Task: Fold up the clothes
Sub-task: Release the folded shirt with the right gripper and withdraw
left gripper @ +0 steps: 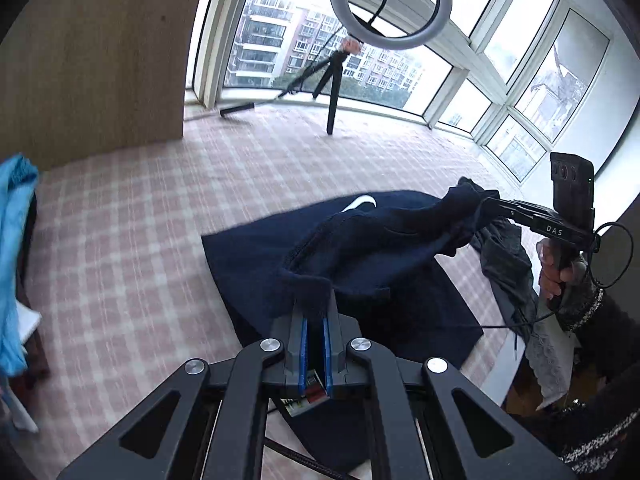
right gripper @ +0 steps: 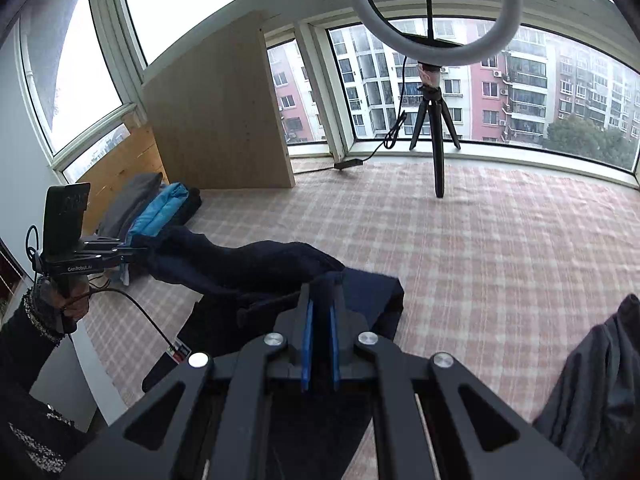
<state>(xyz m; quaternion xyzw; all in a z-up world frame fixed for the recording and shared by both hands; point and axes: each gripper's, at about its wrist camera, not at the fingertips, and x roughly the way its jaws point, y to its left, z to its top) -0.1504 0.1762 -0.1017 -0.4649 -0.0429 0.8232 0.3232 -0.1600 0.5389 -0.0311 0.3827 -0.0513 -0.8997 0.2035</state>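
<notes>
A navy garment [left gripper: 400, 240] with a white logo lies partly on the pink checked bedsheet [left gripper: 160, 220], and one edge is lifted off it. My left gripper [left gripper: 314, 304] is shut on that raised edge, the cloth bunched over its blue pads. In the left wrist view my right gripper [left gripper: 486, 204] pinches the far end of the same edge, held by a hand in a dark sleeve. From the right wrist view, my right gripper [right gripper: 320, 296] is shut on the navy garment [right gripper: 240, 268], and the left gripper [right gripper: 134, 246] grips it at the left. The cloth hangs stretched between the two.
A ring light on a tripod [right gripper: 432, 12] stands on the bedsheet [right gripper: 480, 260] by the window. A wooden board [right gripper: 216, 120] rises at the left, with a pile of blue and dark clothes [right gripper: 160, 212] beside it. A grey garment [right gripper: 592, 380] lies at the right.
</notes>
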